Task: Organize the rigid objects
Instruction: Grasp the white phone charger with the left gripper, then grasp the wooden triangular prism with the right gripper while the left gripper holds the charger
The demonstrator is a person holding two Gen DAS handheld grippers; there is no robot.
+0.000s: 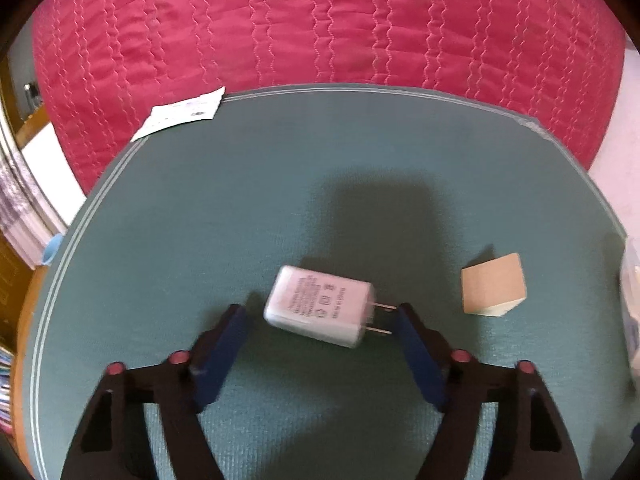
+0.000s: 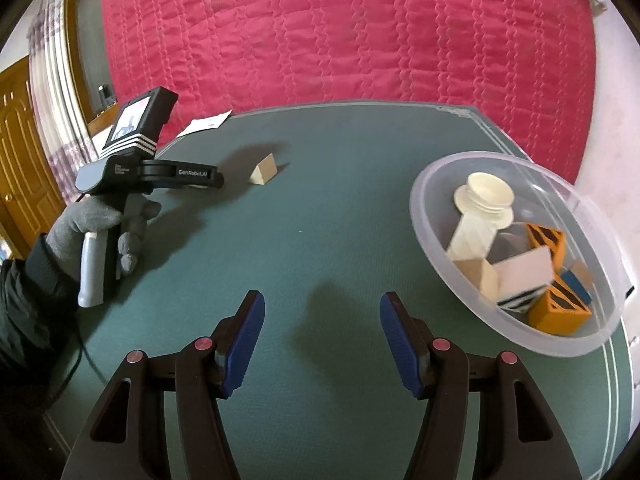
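A white plug-in charger (image 1: 320, 306) lies on the green mat (image 1: 280, 184) between the blue pads of my left gripper (image 1: 320, 310). The right pad's tip meets the two metal prongs; the left pad stands a little off the charger's body, so the jaws are open around it. A tan wooden block (image 1: 494, 290) rests on the mat to the right, also seen as the block (image 2: 264, 172) in the right wrist view. My right gripper (image 2: 322, 312) hovers open over bare mat with nothing between its fingers. A clear plastic bowl (image 2: 424, 184) at the right holds several blocks.
A gloved hand (image 2: 92, 224) holds the left gripper's handle at the mat's left side. A red quilted bed (image 1: 320, 20) borders the mat's far edge. A white paper slip (image 1: 184, 114) lies at the far left corner. A wooden door (image 2: 20, 152) stands far left.
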